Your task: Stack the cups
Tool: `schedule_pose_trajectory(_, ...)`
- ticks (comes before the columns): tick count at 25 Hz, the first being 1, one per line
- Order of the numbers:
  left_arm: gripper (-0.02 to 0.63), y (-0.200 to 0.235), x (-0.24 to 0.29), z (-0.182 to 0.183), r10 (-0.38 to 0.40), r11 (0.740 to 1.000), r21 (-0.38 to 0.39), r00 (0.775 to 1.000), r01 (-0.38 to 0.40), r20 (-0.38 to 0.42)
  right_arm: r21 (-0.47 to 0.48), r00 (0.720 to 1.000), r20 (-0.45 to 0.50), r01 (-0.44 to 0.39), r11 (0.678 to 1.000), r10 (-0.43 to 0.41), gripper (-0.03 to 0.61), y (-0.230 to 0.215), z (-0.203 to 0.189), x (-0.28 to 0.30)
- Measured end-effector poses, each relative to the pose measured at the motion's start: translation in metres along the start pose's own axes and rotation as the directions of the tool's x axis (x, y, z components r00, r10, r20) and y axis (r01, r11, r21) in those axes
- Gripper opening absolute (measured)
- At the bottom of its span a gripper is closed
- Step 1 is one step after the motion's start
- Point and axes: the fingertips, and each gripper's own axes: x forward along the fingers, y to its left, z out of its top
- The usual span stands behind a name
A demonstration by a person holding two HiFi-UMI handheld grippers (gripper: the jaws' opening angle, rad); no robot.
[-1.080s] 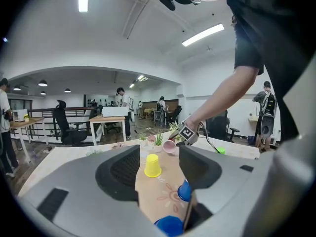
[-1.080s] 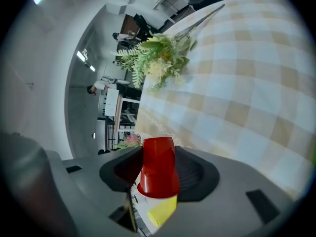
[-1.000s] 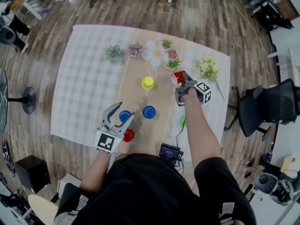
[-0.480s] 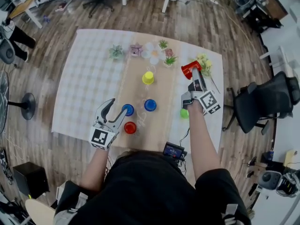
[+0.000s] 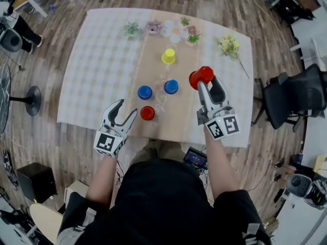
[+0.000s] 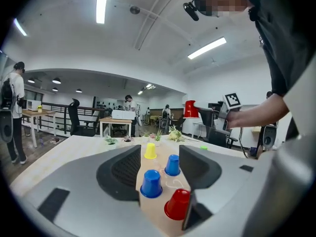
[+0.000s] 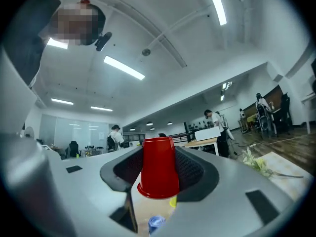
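Above the desk [image 5: 97, 60], right of the yellow cup [image 5: 168, 56] and nearer the person, an upturned red cup [image 5: 201, 77] is gripped by the right gripper [image 5: 208, 86], whose jaws are closed halfway onto its sides. The left gripper [image 5: 126, 107] is held wide open and empty, well left of and nearer than the yellow cup. Between it and the yellow cup, a blue cup [image 5: 145, 92], another blue cup [image 5: 171, 87] and a second red cup [image 5: 147, 113] are stood upside down. Bystanders are shown only in the gripper views. In the left gripper view the second red cup is partly hidden by a jaw. Small plants [image 5: 173, 28] are lined up beyond the yellow cup.
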Motion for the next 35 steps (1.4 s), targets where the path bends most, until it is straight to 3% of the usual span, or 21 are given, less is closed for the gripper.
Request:
schedule_pose_trajectory(7,0.239,-0.009,-0.016,-0.039,0.002,0.999,-0.032,1.000,-0.003,-0.027,0.022,0.987,-0.158,-0.005,1.000,0.008,0.207,0.039,-0.109,-0.039)
schedule_pose_trajectory(13,0.239,-0.019,-0.012,-0.075,0.009,0.996,-0.093,0.999,-0.013,-0.045,-0.018,0.969,-0.236,-0.080,0.997,0.074,0.207,0.078,-0.168,-0.052)
schedule_pose_trajectory(22,0.239,-0.031,-0.009,-0.102,-0.005,0.992,-0.124,0.999,-0.001,-0.048,-0.045,0.945,-0.303,-0.141,0.989,0.121,0.207,0.102,-0.221,-0.040)
schedule_pose_trajectory(35,0.238,-0.040,-0.006,-0.113,-0.033,0.988,-0.151,0.998,0.026,-0.044,-0.092,0.918,-0.367,-0.194,0.977,0.148,0.207,0.118,-0.254,-0.035)
